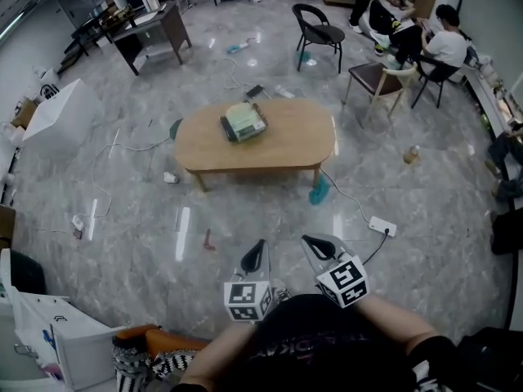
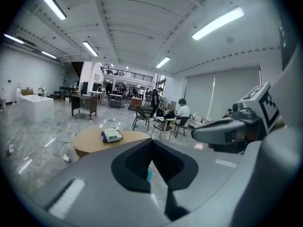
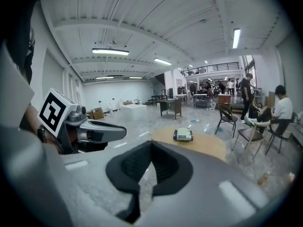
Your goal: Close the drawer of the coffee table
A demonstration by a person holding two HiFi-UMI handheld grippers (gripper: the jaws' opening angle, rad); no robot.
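Observation:
The oval wooden coffee table (image 1: 286, 149) stands on the grey marble floor in the middle of the head view, well ahead of both grippers. A small stack of books or a box (image 1: 243, 122) lies on its top. From here I make out no drawer on it. My left gripper (image 1: 256, 253) and right gripper (image 1: 320, 245) are held side by side near the person's body, both shut and empty, pointing toward the table. The table (image 2: 90, 141) shows beyond the closed jaws in the left gripper view, and the table (image 3: 208, 143) likewise in the right gripper view.
Two chairs (image 1: 319, 33) (image 1: 377, 80) stand behind the table, with seated people (image 1: 445, 47) at the far right. Cables, a power strip (image 1: 382, 226) and a teal object (image 1: 319, 190) lie on the floor near the table. A desk (image 1: 151, 35) and a white box (image 1: 61, 113) stand at the left.

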